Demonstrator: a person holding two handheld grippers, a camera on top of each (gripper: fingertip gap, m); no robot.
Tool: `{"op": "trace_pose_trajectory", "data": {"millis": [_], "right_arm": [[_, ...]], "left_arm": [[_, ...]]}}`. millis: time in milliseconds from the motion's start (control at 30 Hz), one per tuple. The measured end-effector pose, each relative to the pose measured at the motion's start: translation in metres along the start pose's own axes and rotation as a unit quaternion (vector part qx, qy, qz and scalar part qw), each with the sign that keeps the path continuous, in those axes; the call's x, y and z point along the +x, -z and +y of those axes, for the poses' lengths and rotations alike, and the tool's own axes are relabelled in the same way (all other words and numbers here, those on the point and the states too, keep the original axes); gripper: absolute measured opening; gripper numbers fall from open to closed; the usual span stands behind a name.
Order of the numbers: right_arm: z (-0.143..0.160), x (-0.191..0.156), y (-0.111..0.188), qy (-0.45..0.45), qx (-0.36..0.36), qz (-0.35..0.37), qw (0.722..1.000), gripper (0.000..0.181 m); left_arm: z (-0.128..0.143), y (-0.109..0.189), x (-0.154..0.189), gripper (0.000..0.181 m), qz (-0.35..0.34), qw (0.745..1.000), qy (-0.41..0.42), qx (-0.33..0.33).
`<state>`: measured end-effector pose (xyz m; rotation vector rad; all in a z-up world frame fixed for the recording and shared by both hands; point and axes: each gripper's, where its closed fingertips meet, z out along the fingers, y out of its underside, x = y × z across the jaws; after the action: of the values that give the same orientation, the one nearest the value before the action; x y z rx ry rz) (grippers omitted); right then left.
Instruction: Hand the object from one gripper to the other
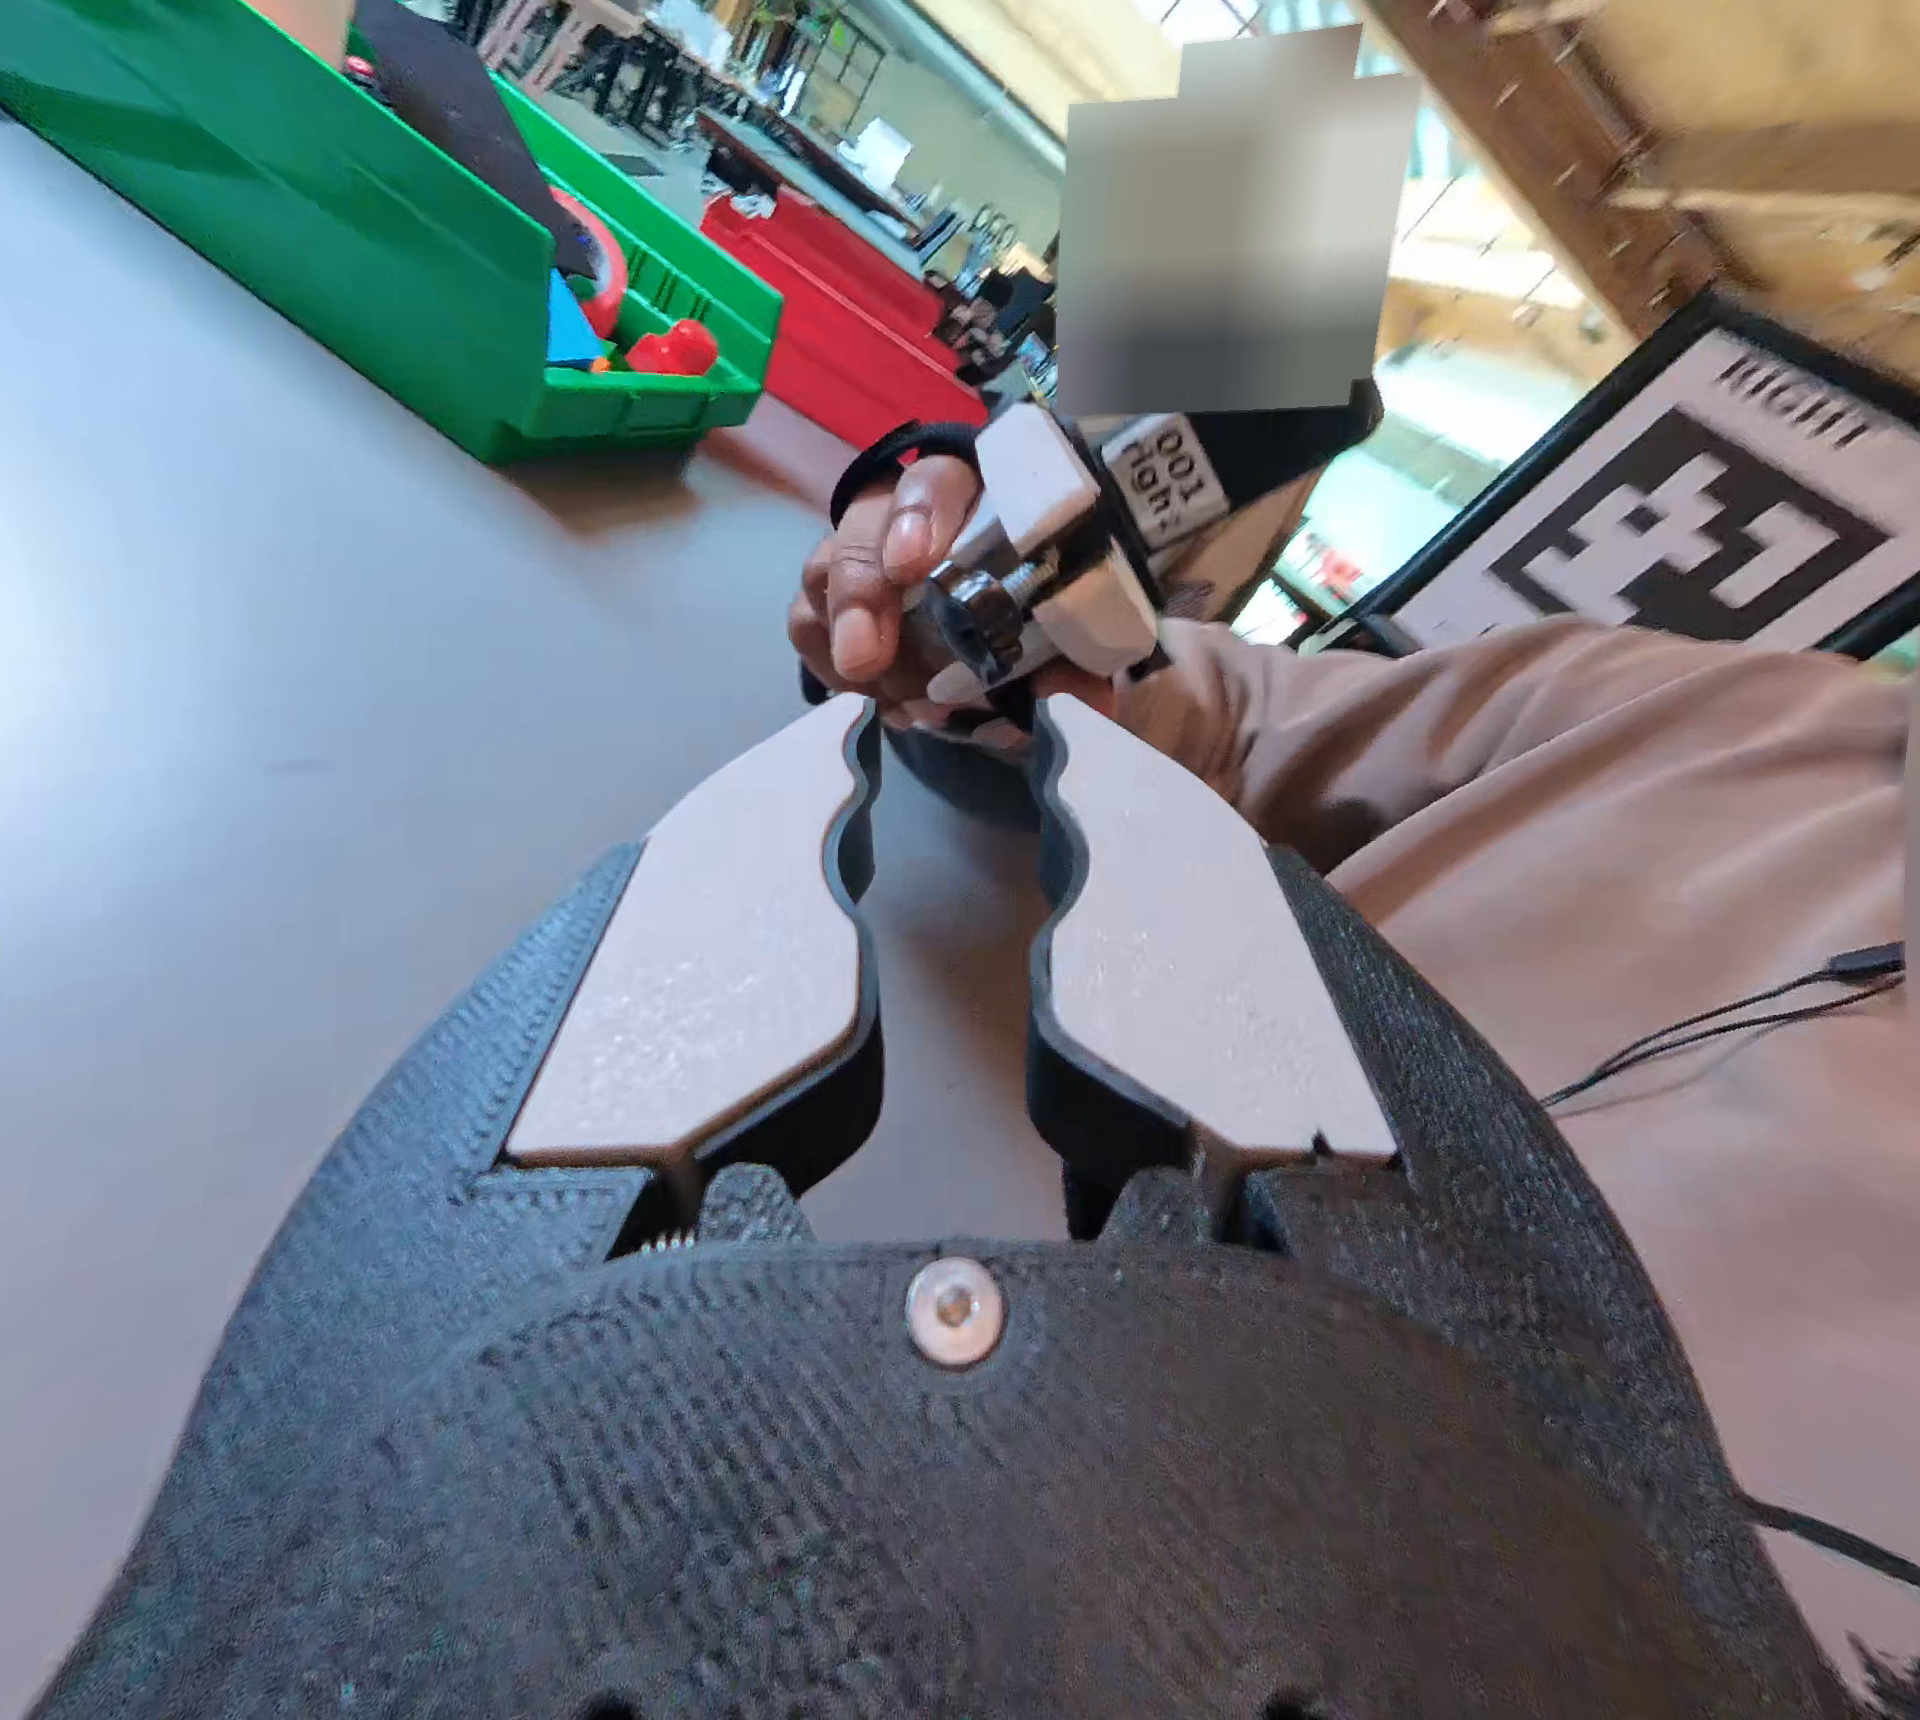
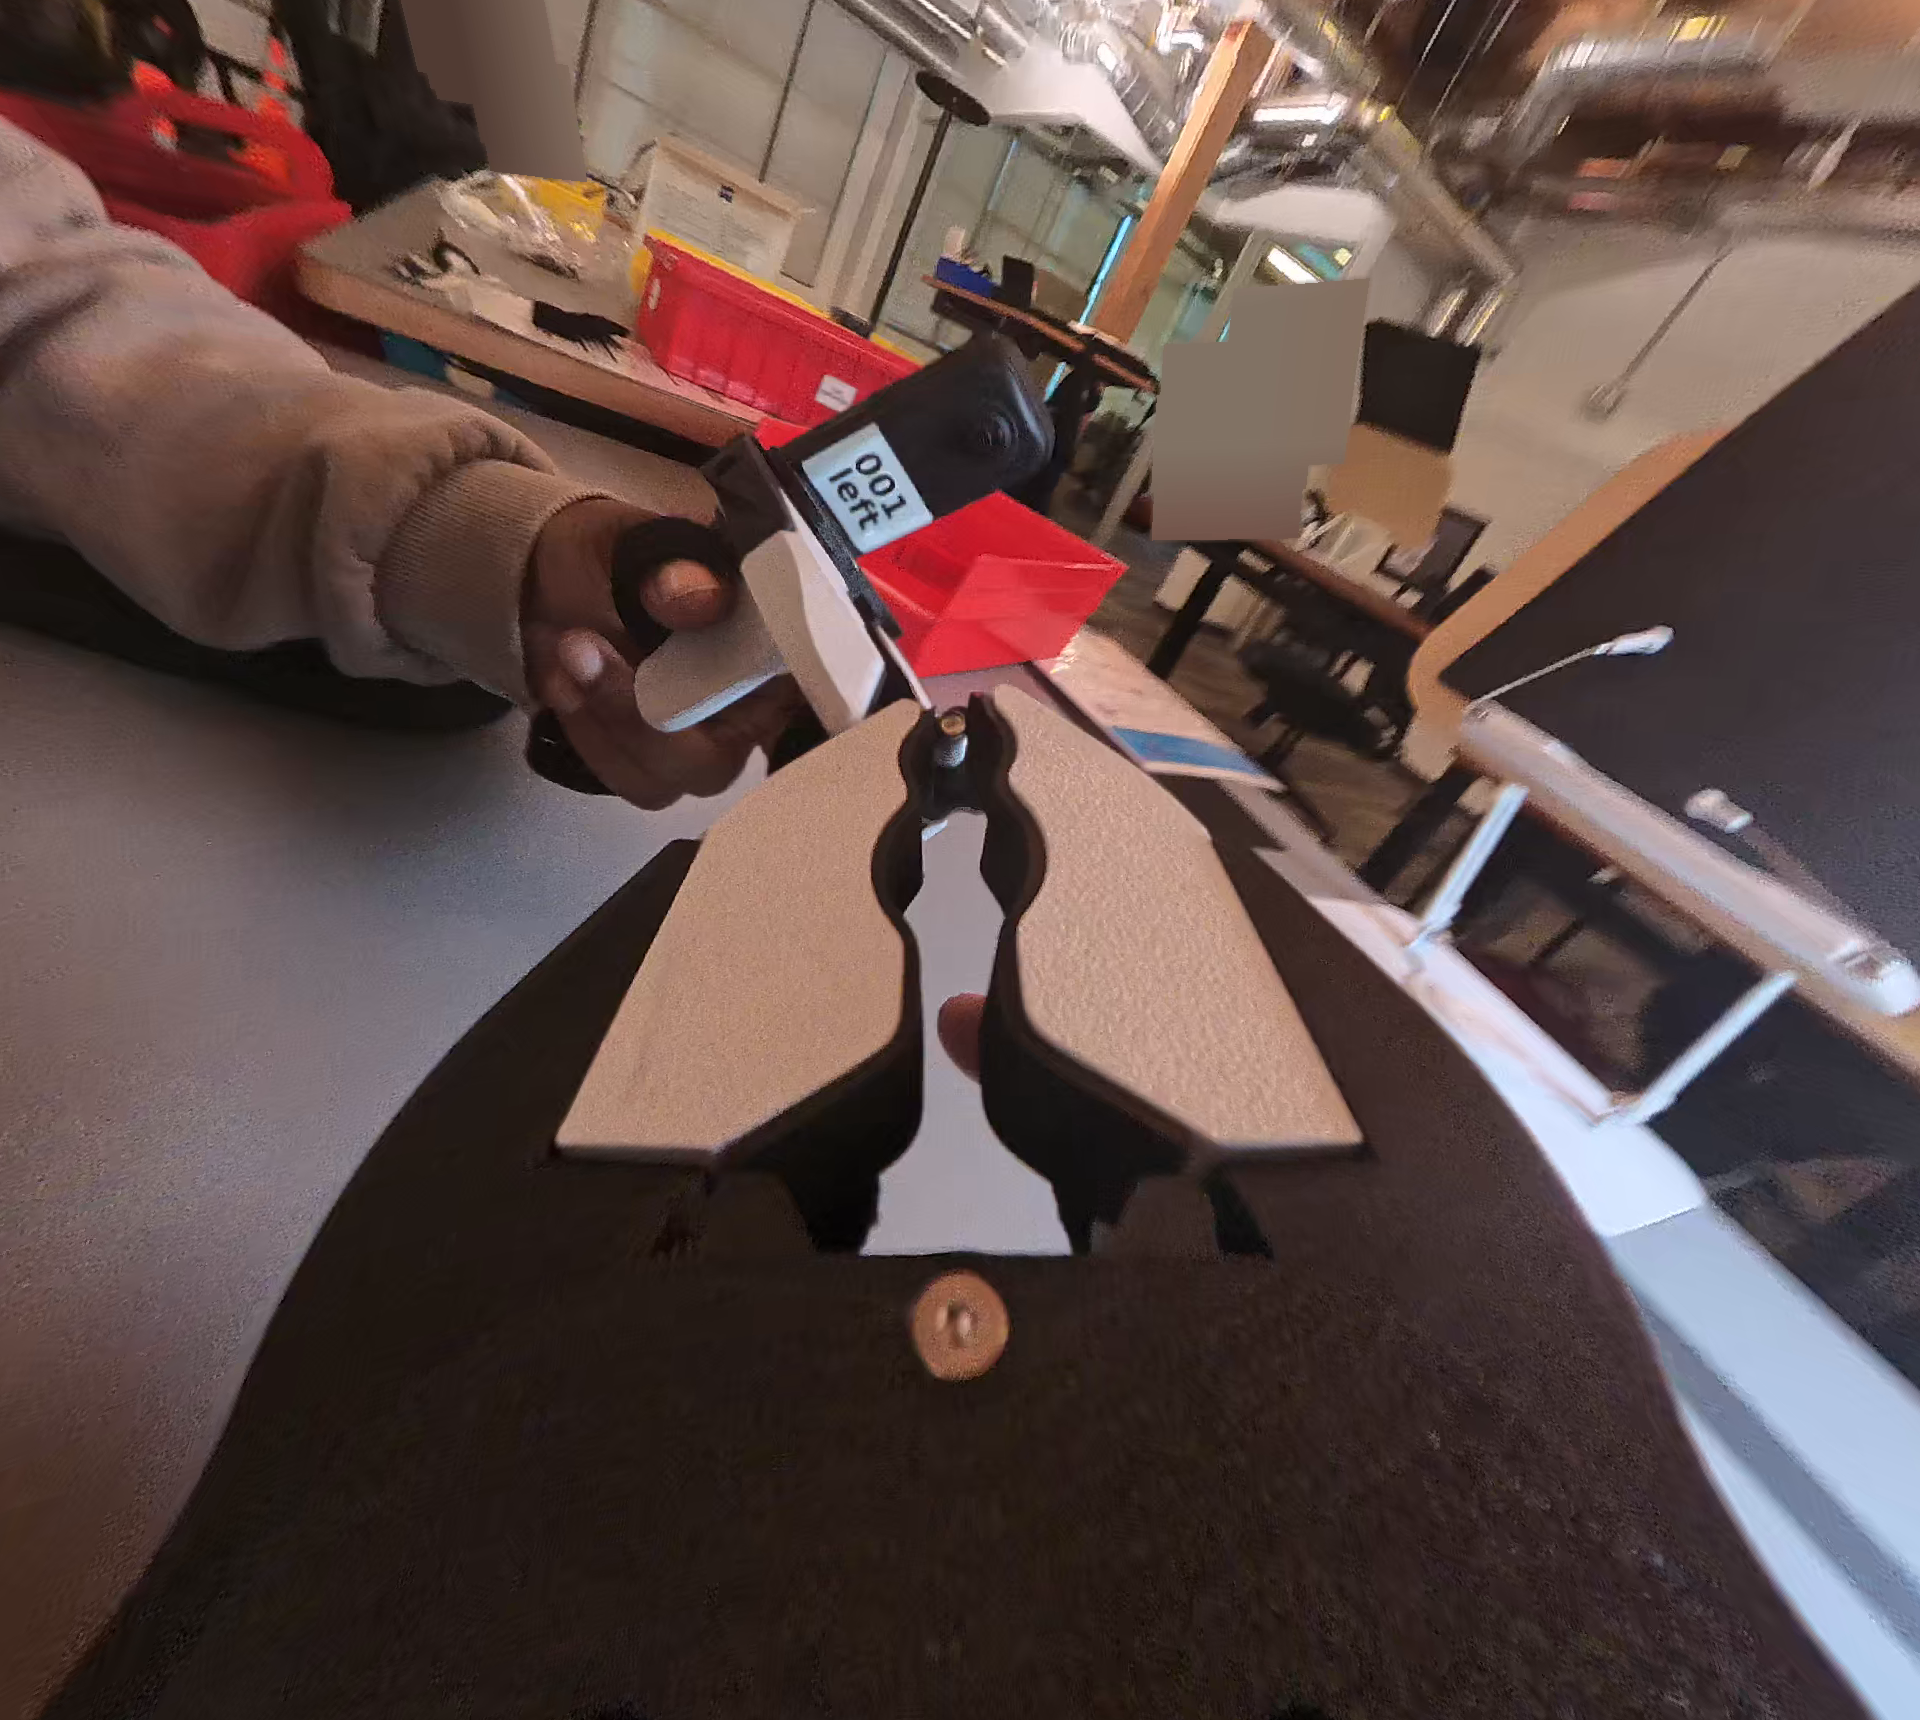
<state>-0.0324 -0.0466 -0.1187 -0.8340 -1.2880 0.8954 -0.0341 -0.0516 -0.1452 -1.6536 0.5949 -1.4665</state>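
The right gripper (image 2: pixel 951 740) has its jaws pinched nearly together on a small bolt with a black knob (image 2: pixel 949 751), gripped right at the fingertips. Straight ahead of the left gripper (image 1: pixel 956 714), whose jaws stand apart with nothing between them, the same bolt (image 1: pixel 987 605) shows in the other tool's tips, near but not touching. Beyond it to the left a green bin (image 1: pixel 665 413) rests on the grey table (image 1: pixel 260 735)

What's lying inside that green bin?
Near one end of the green bin lie a blue block, a red rounded piece and a red ring. A black sheet lying over the bin covers whatever is farther back.
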Motion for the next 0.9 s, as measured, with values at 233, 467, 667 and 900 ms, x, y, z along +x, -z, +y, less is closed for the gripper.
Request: {"op": "trace_pose_trajectory", "data": {"millis": [233,467,667,900], "right_arm": [[-0.012,-0.018,-0.002,0.183,0.007,0.033,0.983,0.006],[-0.006,-0.015,-0.003,0.156,-0.011,0.033,0.987,0.009],[-0.001,0.002,-0.002,-0.067,-0.004,0.002,0.998,0.016],[0.005,-0.016,-0.006,-0.323,0.009,-0.130,0.937,0.021]], "left_arm": [[-0.002,-0.003,0.024,0.018,0.065,0.998,0.000,0.014],[-0.005,0.002,0.014,0.013,-0.021,0.992,-0.125,-0.001],[-0.018,0.013,0.004,0.013,-0.165,0.915,-0.369,-0.012],[-0.021,0.010,0.016,0.013,-0.220,0.814,-0.538,-0.003]]}}
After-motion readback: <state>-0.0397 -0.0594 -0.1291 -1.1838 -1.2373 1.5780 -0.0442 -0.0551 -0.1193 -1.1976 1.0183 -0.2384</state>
